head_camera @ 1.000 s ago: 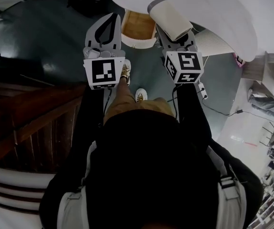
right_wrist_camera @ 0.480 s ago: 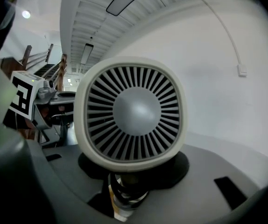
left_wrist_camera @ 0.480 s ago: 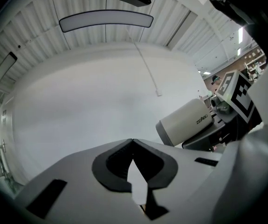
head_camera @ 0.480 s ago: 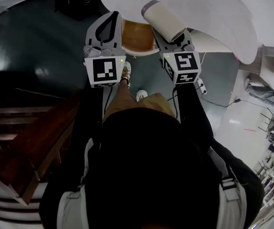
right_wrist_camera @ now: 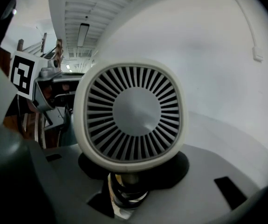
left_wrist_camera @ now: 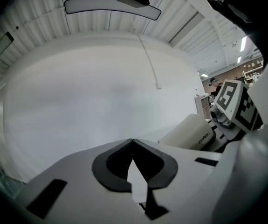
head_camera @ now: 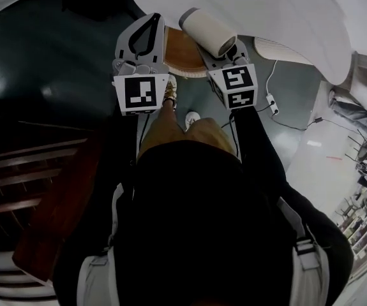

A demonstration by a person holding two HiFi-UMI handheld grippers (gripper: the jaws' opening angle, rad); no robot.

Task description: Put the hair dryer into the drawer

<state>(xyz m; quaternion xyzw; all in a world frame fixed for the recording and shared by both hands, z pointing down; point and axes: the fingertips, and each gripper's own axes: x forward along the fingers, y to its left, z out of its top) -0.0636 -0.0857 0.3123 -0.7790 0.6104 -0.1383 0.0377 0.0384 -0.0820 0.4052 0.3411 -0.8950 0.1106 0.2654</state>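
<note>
While the single drawer (head_camera: 183, 53) stands pulled out at twelve o'clock from the person's feet, only a strip of its wooden bottom shows between the two grippers, the rest being covered by them. No item can be made out on that strip.

One hair dryer (head_camera: 207, 30), cream with a round barrel, is not in the drawer. It rides in the right gripper (head_camera: 223, 51), overlapping the drawer's edge at about one o'clock in the head view. In the right gripper view its slotted rear grille faces the camera, and its dark handle runs down between the jaws, which are clamped on it.

At ten o'clock from the drawer is the left gripper (head_camera: 152, 21). Its two jaws are pressed together tip to tip with nothing between them.

Each gripper carries one marker cube (head_camera: 140, 94), so two in all. Two shoes (head_camera: 168, 93) show on the dark floor (head_camera: 55, 56) at six o'clock from the drawer. One white table top (head_camera: 266, 11) curves over the scene at twelve to two o'clock, and one white cable (head_camera: 271, 81) trails at three o'clock
</note>
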